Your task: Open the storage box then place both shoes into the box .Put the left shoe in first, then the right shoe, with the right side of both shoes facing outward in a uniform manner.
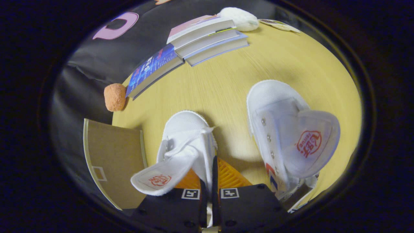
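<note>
Right shoe [284,136] heel cut off.

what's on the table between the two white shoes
Nothing: in the gripper view, bare table separates the shoe the fingers pinch from the other shoe.

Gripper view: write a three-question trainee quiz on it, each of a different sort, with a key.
1. True or false: the gripper is shut on the side wall of a white shoe.
2. The second shoe is: A) on the table, off to one side of the gripper; B) on top of the stacked books; C) inside a box.
3. Short answer: what lies right beside the orange ball?

Key: 1 true; 2 A; 3 the blue book.
</note>
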### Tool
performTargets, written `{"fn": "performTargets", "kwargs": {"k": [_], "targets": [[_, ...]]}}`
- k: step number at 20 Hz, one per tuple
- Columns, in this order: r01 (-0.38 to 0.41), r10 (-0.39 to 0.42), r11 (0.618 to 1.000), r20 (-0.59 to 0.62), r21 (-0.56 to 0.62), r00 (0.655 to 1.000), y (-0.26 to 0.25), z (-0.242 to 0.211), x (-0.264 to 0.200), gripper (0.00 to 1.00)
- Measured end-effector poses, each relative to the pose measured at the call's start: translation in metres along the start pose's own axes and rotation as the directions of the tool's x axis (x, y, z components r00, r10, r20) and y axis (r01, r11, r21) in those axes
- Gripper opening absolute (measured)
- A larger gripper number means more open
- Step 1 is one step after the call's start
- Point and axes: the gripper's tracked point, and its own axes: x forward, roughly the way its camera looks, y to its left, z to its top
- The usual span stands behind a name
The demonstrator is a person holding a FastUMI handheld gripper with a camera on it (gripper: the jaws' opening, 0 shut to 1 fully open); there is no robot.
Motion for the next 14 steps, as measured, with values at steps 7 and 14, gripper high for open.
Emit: {"fn": "performTargets", "kwargs": {"k": [7,14], "targets": [[-0.289,0.293,0.920,0.028,0.263,0.956,0.055,0.005,-0.075,0.09],[-0.457,0.445,0.835,0.110,0.307,0.889,0.123,0.025,-0.142,0.09]]}}
